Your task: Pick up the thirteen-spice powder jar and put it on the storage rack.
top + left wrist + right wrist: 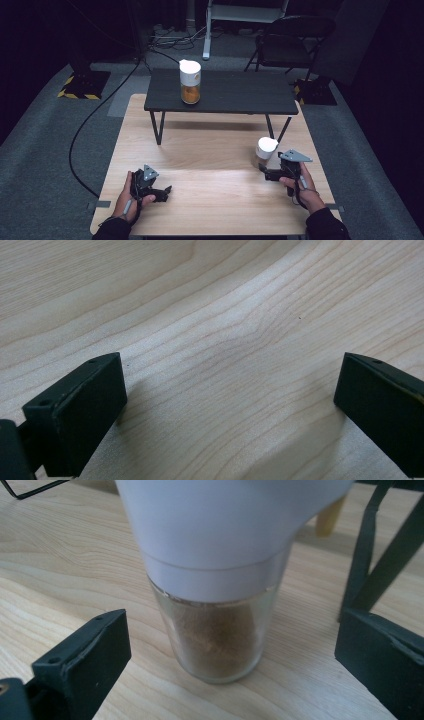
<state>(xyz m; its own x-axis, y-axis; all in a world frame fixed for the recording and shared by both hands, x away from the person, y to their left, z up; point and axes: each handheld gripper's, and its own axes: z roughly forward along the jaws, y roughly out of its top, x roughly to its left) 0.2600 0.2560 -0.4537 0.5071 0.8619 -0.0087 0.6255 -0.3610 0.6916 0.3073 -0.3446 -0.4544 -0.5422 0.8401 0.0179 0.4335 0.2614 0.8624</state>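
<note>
Right gripper (263, 173): held low over the right side of the wooden table (210, 200), jaws spread wide and gripping nothing; in the right gripper view (227, 680) the two black jaws stand well apart on either side of a jar.
Near jar (220, 580): a clear glass shaker with a white cap, brown powder in its lower part, standing upright on the wood between the right jaws but touching neither (seen from above (265, 151) it sits just ahead of the gripper).
Left gripper (165, 192): resting low at the table's near left, jaws wide apart and empty; the left gripper view (230, 405) has bare wood grain between them.
Hands: right hand (305, 192) and left hand (127, 202) each wrap a gripper's handle.
Black shelf (235, 97): a small dark stand on thin legs at the table's far side.
Far jar (190, 81): white-capped, orange contents, upright on the black shelf, well apart from both grippers.
</note>
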